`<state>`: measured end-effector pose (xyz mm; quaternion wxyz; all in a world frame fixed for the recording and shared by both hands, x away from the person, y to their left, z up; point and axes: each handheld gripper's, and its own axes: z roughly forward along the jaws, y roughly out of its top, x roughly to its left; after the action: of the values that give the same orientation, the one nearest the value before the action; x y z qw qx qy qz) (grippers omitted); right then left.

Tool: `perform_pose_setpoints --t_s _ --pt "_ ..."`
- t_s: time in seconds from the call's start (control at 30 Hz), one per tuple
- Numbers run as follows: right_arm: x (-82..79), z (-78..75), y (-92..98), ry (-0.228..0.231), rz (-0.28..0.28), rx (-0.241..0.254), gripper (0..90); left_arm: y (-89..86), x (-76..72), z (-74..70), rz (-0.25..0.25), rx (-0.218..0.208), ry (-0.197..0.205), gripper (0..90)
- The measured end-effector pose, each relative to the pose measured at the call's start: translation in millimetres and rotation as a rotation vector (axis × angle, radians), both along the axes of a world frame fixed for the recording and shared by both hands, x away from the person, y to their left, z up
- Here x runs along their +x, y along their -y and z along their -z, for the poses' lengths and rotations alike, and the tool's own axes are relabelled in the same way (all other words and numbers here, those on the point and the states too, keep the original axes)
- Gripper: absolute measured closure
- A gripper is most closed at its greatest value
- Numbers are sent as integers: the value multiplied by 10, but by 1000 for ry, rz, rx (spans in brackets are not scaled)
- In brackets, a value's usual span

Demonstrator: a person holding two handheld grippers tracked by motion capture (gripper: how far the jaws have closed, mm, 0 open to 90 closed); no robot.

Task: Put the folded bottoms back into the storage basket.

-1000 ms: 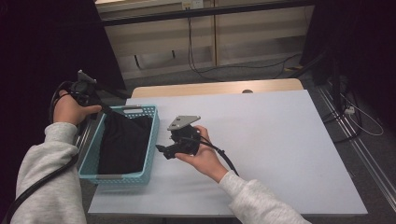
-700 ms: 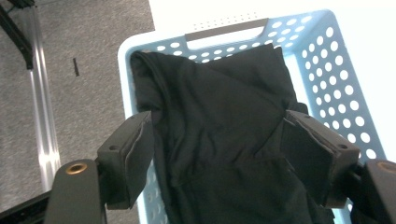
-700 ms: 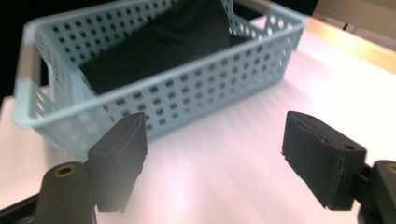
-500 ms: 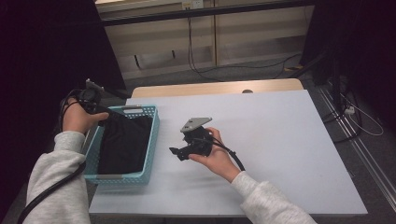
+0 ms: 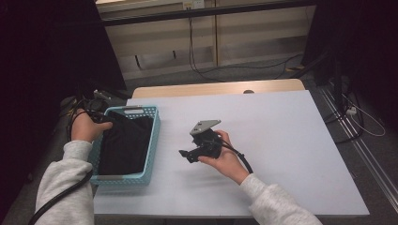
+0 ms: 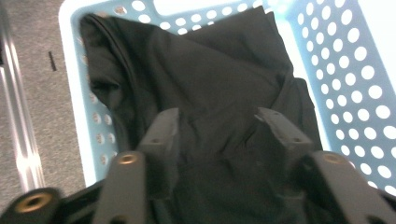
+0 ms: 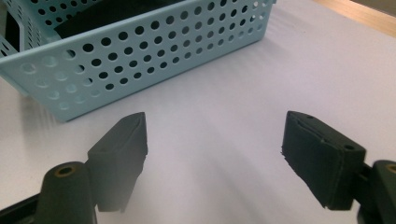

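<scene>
A black cloth (image 5: 124, 143) lies crumpled in a light blue perforated basket (image 5: 154, 136) at the table's left. In the left gripper view, my left gripper (image 6: 219, 133) hangs just over the cloth (image 6: 205, 70). Its jaws have just been closing, with a fold of cloth between the fingers (image 6: 161, 135), and I see no pinch on it. The left hand (image 5: 86, 127) holds it at the basket's far left corner. My right gripper (image 5: 187, 155) rests low over the white table beside the basket, open with nothing in it. It (image 7: 215, 135) faces the basket wall (image 7: 140, 60).
The white table top (image 5: 281, 140) stretches bare to the right of the right hand. A wooden strip (image 5: 216, 88) runs along the far edge. Cables lie on the floor behind, and a metal rail (image 6: 18, 116) runs left of the basket.
The left hand has sunk from above the basket's far left corner down onto the cloth. The right hand has drifted a little rightward and lower over the table.
</scene>
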<state>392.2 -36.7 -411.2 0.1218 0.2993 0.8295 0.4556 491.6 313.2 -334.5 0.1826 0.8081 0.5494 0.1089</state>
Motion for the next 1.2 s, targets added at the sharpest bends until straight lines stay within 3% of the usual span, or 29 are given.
perform_pose_setpoints --t_s 0.17,0.2,0.3,0.77,0.93,1.2 --pt "-8 25 69 0 12 1 220 -20 -13 188 -1 -20 2 743" --pt "-11 31 76 0 12 2 221 -17 -13 212 1 -24 -10 823" --pt "-18 37 88 -4 13 1 220 5 -6 320 -10 -42 -35 873" --pt "-43 47 175 2 19 3 220 53 19 825 -39 -35 -87 900" --pt "-57 42 223 5 25 4 220 61 -1 819 -46 -27 -100 900" --pt "-86 47 297 5 32 -2 220 34 -125 832 -53 -56 -110 900"
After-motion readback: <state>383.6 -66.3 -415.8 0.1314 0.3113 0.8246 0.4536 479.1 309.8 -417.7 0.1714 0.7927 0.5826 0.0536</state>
